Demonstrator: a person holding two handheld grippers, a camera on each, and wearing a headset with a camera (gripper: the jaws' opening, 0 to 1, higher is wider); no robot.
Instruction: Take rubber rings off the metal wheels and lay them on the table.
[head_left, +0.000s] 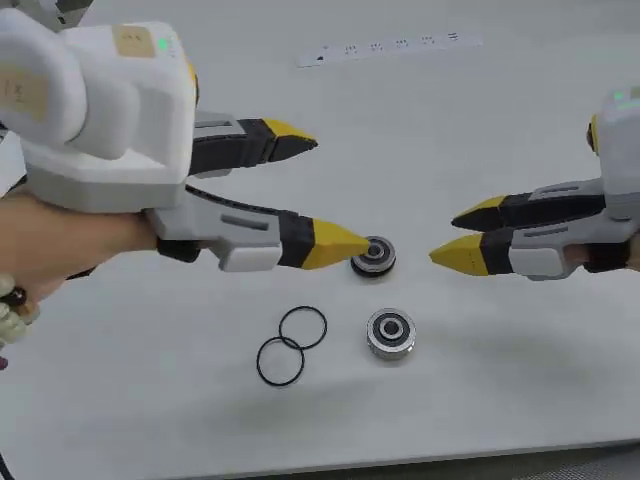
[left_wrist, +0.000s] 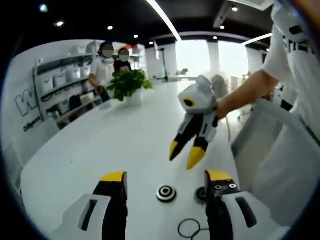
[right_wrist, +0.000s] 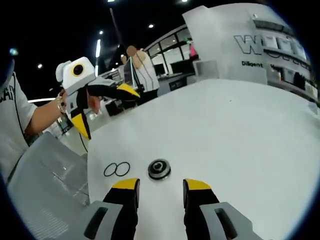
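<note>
Gaping empty, the jaws of left gripper (head_left: 335, 193) and right gripper (head_left: 445, 238) flank a metal wheel (head_left: 373, 256).

Cam setup: head cam + 2 gripper cams, all near same patch of table (head_left: 500, 400).
Head view: from above, steep down. Left gripper view: low over table, faces right gripper (left_wrist: 182, 159) + person's torso (left_wrist: 295, 75). Right gripper view: low, faces back at left gripper (right_wrist: 112, 114). All 3 share rings (head_left: 292, 344) + a wheel (head_left: 389, 333).
</note>
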